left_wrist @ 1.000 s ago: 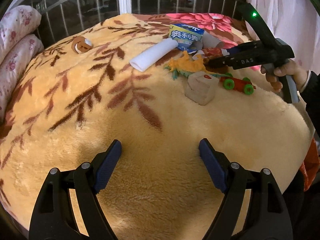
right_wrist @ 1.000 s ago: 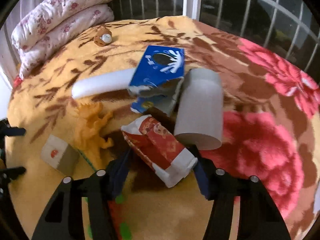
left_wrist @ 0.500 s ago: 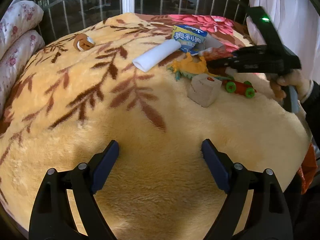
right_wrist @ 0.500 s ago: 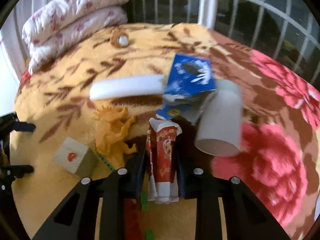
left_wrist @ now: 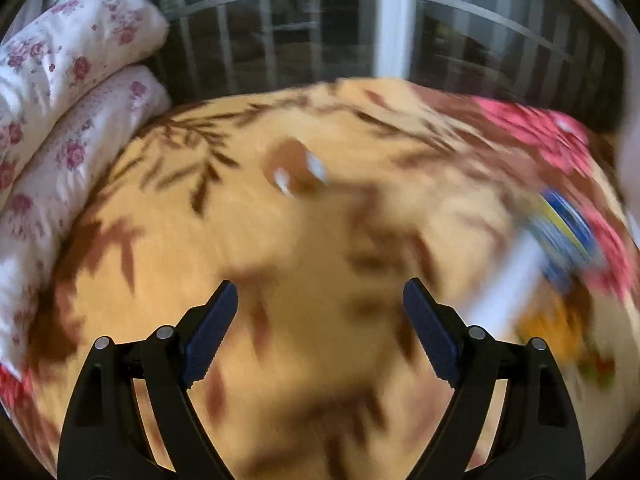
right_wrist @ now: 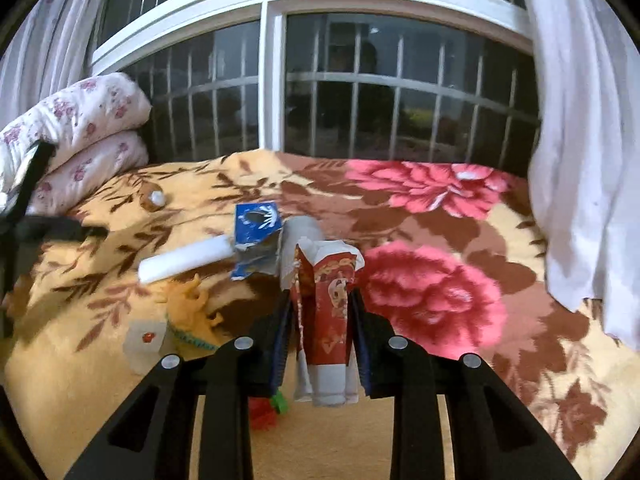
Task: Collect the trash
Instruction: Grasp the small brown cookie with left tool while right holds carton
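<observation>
Right gripper (right_wrist: 320, 340) is clamped on the red carton (right_wrist: 326, 320), long axis along the fingers, torn top pointing toward the window edge of the bed (right_wrist: 520, 380). Left gripper (left_wrist: 320, 320) is wide open, nothing between the jaws; brown roll (left_wrist: 298, 170) lies dead ahead toward the window, so left is nearer

Right gripper (right_wrist: 320, 316): now clamped on the red carton (right_wrist: 328, 320), formerly wide around it.
Red carton: off the blanket (right_wrist: 440, 420), upright between the pads.
Left gripper (left_wrist: 320, 320): swung toward the brown round thing (left_wrist: 298, 170), now ahead; view blurred.
</observation>
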